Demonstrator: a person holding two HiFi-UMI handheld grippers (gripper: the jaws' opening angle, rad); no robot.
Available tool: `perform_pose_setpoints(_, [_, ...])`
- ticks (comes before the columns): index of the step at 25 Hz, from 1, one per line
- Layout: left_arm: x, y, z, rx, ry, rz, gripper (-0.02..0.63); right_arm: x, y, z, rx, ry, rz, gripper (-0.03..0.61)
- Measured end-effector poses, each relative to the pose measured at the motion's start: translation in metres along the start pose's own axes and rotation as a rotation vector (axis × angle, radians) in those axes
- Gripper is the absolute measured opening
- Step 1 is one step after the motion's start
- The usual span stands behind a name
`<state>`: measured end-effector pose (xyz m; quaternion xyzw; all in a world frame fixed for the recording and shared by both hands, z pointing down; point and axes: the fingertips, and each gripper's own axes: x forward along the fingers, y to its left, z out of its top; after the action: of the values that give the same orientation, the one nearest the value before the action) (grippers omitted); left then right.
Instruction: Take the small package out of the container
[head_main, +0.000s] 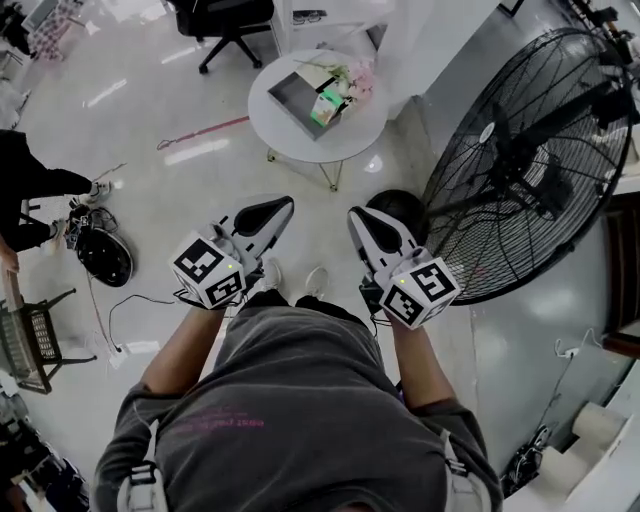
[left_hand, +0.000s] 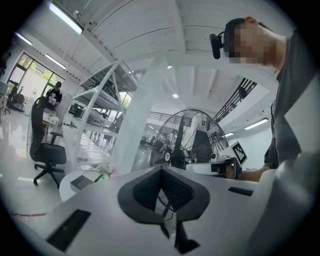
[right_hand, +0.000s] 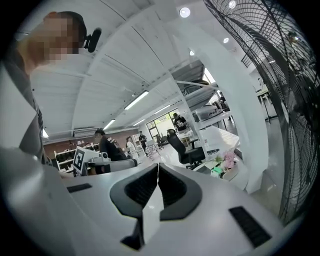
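Note:
A round white table (head_main: 290, 138) stands on the floor ahead of me. On it lies a grey open container (head_main: 298, 96) with a small green package (head_main: 325, 105) at its right side and a pink bunch (head_main: 358, 78) beside that. My left gripper (head_main: 283, 205) and right gripper (head_main: 356, 215) are held side by side at waist height, well short of the table. Both are shut with nothing between the jaws. The left gripper view shows the container (left_hand: 80, 183) low at the left. The right gripper view shows the green package (right_hand: 216, 171) at the right.
A large black floor fan (head_main: 530, 160) stands close on the right. A black office chair (head_main: 225, 25) is beyond the table. On the left floor are a dark round object (head_main: 103, 257), a cable, a black rack (head_main: 30, 345) and a seated person (head_main: 30, 190).

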<state>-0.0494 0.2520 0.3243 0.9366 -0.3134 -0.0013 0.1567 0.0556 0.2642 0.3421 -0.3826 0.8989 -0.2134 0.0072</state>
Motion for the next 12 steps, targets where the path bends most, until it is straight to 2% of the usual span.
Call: perform_pose_setpoints(12, [0.020, -0.010, -0.002, 0.013, 0.004, 0.031, 0.015, -0.004, -0.018, -0.004, 0.030, 0.023, 0.022, 0.023])
